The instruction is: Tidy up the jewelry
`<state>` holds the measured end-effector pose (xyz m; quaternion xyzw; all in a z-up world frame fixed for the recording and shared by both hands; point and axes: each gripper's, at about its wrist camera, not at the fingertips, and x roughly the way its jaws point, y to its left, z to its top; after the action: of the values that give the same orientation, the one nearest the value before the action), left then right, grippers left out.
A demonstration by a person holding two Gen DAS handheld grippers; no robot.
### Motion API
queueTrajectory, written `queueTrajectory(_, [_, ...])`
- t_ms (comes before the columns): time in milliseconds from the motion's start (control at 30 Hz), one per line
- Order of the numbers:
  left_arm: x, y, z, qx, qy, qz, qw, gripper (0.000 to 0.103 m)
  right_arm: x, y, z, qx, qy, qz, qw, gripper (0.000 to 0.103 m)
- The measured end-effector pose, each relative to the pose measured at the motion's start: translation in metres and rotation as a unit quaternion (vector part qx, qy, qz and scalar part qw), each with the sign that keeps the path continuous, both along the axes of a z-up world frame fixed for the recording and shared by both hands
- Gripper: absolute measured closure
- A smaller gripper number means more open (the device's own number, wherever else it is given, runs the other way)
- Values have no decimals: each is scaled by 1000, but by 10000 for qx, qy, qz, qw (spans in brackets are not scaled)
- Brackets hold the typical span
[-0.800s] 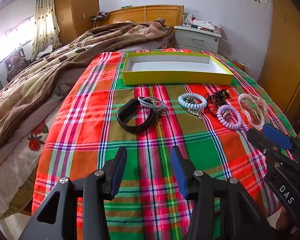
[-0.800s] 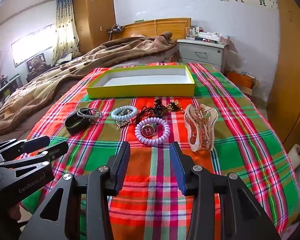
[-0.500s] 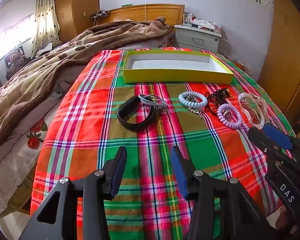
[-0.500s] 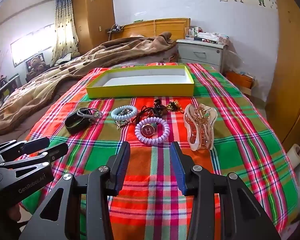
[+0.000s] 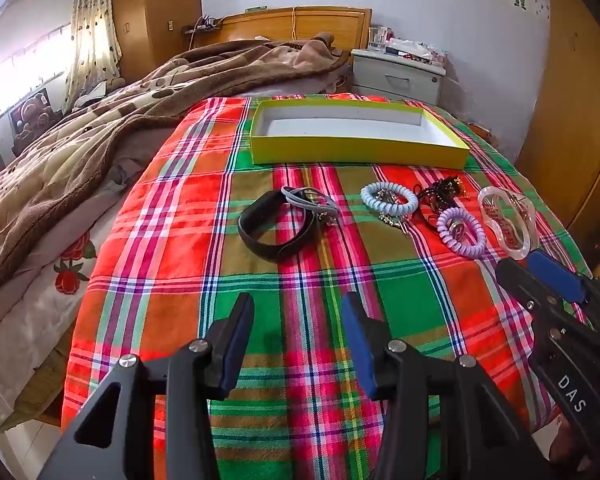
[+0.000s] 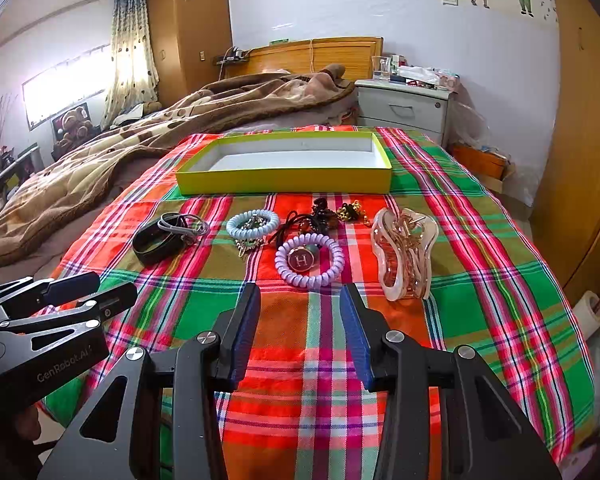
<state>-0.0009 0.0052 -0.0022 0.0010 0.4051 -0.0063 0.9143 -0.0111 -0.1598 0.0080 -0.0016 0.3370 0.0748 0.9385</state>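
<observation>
Lying in a row, coiled lilac hair tie point(image 6: 309, 261), peach claw clip point(image 6: 405, 253), both hand-held grippers agape

"DAS" on right hand-held gripper point(image 5: 540, 276), "GenRobot.AI" on left hand-held gripper point(image 6: 96, 290), "H" on round charm point(image 6: 301, 259)

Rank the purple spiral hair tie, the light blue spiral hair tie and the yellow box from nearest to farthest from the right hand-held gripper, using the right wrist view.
From the right hand-held gripper:
1. Purple spiral hair tie, just ahead of the fingertips.
2. Light blue spiral hair tie, farther back, to the left.
3. Yellow box, farthest, across the back of the plaid cloth.
</observation>
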Motion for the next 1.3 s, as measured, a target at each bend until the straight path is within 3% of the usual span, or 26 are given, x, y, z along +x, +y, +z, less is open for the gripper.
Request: queueTrajectory(1300, [-2, 5, 1, -51, -8, 72, 10000, 56, -1, 1, 0, 10, 7, 15, 10000, 61])
